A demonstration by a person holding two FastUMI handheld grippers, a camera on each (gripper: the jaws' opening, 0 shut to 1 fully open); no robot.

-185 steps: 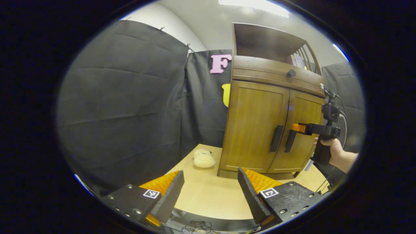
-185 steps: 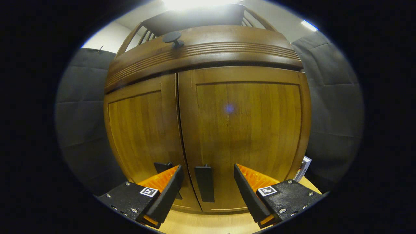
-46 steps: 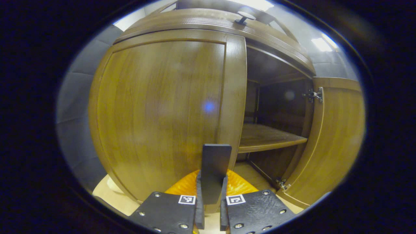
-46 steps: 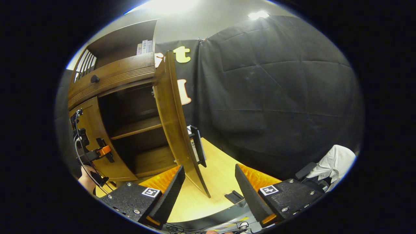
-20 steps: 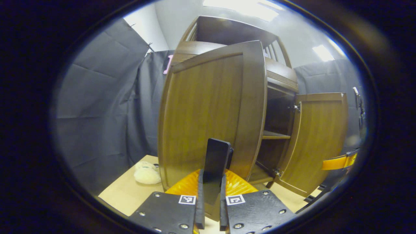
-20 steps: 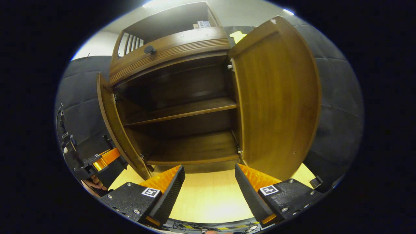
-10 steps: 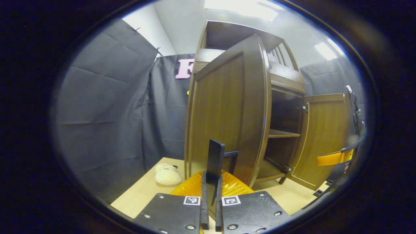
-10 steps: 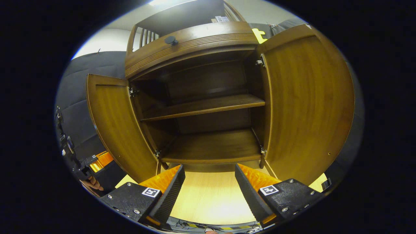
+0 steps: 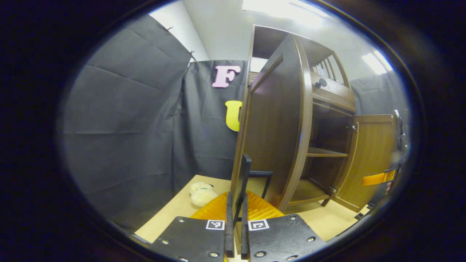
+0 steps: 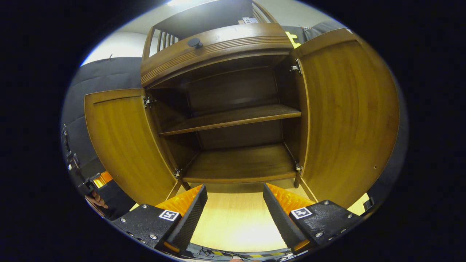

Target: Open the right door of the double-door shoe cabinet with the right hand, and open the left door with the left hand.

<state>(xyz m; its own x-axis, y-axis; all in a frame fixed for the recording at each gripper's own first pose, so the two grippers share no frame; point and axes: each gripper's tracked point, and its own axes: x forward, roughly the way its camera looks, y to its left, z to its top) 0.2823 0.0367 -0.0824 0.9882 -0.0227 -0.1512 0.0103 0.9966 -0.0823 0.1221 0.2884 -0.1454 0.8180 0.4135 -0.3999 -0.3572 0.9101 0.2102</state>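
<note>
Light: I see bright ceiling panels (image 9: 280,7) overhead, glaring.
Shadow: cabinet interior (image 10: 233,91) dim.
Distortion: strong fisheye bending at edges.

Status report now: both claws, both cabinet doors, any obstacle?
Left claw shut on left door handle. Right claw open, holding nothing. Left door and right door wide open. No obstacle seen.
</note>
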